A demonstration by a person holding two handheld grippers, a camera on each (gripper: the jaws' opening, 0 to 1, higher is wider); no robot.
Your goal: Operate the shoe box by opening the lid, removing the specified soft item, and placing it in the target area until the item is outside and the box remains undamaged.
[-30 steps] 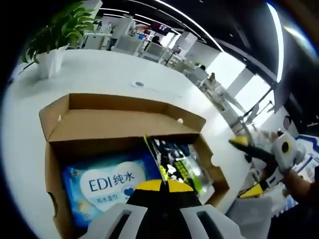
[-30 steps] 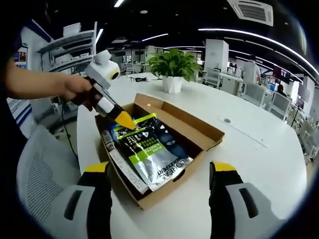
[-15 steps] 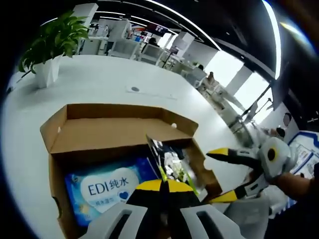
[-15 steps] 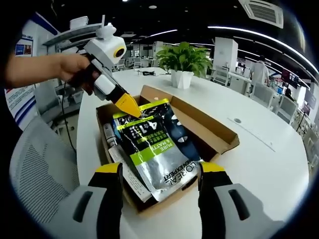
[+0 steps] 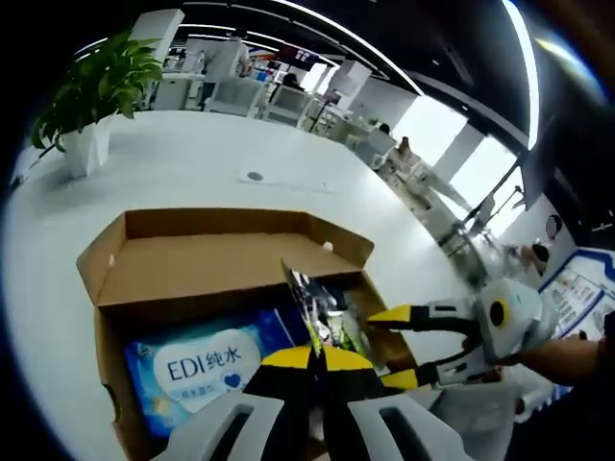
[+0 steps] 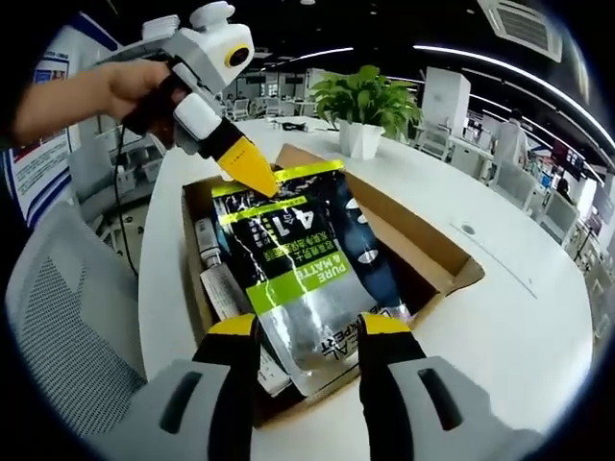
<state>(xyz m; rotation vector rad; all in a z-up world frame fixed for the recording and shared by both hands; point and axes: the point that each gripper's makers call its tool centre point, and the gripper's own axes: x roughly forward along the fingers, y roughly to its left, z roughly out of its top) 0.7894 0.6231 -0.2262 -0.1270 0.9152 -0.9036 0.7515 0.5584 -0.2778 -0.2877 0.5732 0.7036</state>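
Yellow-tipped left gripper (image 6: 252,175) is closed on the top edge of the pouch (image 6: 298,274), which stands tilted up out of the shoe box (image 6: 437,259); in the left gripper view the same gripper (image 5: 315,357) shows its tips pressed together on the pouch (image 5: 322,312) edge. Right gripper (image 6: 307,325) is spread, its two tips straddling the pouch's lower end; seen from the left gripper view, the right gripper (image 5: 402,346) is at the box's near right corner.

Pouch print reads "4 in 1", "PURE MATTE", "EXPERT", on a green band over silver-black. Under it lies a blue wipes pack (image 5: 197,360) marked "EDI 纯水", plus a small tube (image 6: 208,241) and a white flat pack (image 6: 229,298) along the box's left wall.

Box lid (image 5: 216,259) is folded back flat. White table (image 6: 519,317) has open room right of the box. Potted plant (image 6: 365,106) stands well behind; a mesh chair (image 6: 67,317) sits at the table's left edge.
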